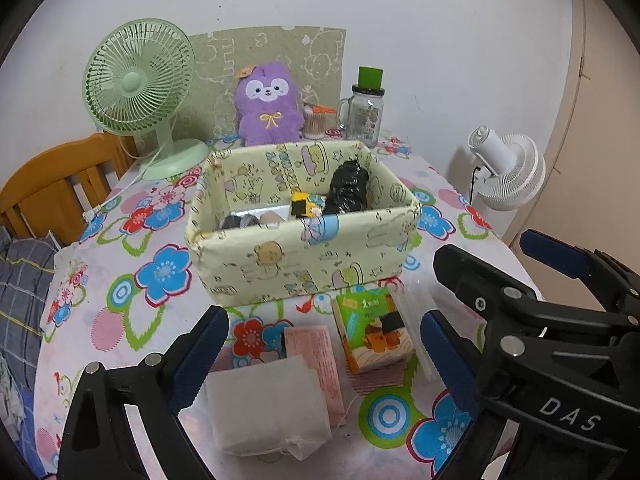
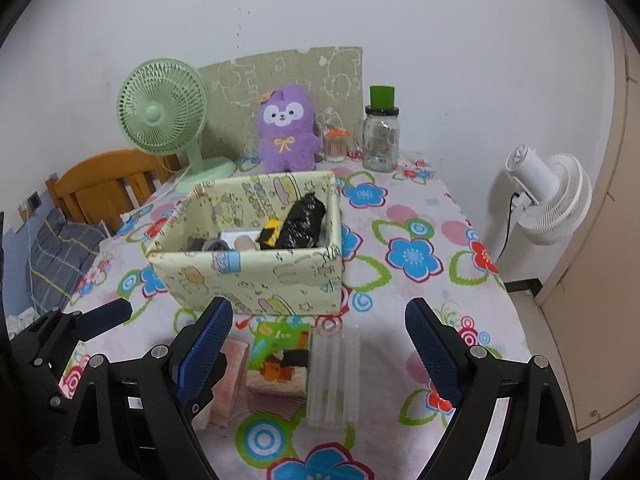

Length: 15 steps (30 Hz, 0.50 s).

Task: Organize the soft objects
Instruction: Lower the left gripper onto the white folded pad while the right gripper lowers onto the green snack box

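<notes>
Both hand-held grippers, left and right, hang spread and empty. Next: pinching the white pouch and lifting it toward the box at twelve o'clock.

Box at centre of desk; wrapped roll and small items inside. Behind box, along wall: desk fan left, plush toy centre, swab tub, then jar right. Before box, left to right: gauze pad overlapping paper packet, tissue pack, tube bundle. Chair off desk's left edge; floor fan off right.
</notes>
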Motion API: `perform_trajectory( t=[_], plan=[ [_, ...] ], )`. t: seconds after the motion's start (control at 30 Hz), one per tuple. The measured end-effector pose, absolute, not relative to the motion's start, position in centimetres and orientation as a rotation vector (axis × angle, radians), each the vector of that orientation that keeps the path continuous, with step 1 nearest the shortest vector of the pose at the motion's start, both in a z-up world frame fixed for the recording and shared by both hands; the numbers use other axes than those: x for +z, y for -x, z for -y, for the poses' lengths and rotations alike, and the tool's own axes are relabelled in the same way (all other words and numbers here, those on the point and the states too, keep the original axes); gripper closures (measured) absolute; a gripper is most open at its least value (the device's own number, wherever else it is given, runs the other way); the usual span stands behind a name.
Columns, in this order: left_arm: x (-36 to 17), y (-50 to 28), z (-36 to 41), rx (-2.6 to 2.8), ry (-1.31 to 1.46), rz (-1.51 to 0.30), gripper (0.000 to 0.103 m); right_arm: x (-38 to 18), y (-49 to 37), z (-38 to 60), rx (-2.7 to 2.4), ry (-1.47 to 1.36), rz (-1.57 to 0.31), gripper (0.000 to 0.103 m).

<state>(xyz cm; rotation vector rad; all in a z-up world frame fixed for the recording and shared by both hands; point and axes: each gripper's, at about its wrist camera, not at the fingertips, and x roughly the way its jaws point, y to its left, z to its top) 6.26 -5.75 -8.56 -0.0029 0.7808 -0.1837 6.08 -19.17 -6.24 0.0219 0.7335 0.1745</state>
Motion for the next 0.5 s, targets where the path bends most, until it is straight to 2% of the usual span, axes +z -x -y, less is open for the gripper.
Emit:
perform_trajectory(
  t=[0.5],
  plan=[
    [-12.6, -6.3, 5.7, -0.130, -0.019, -0.864, 0.005, -10.6, -6.5, 19.6, 0.175, -0.017, -0.823, 0.015]
  ],
)
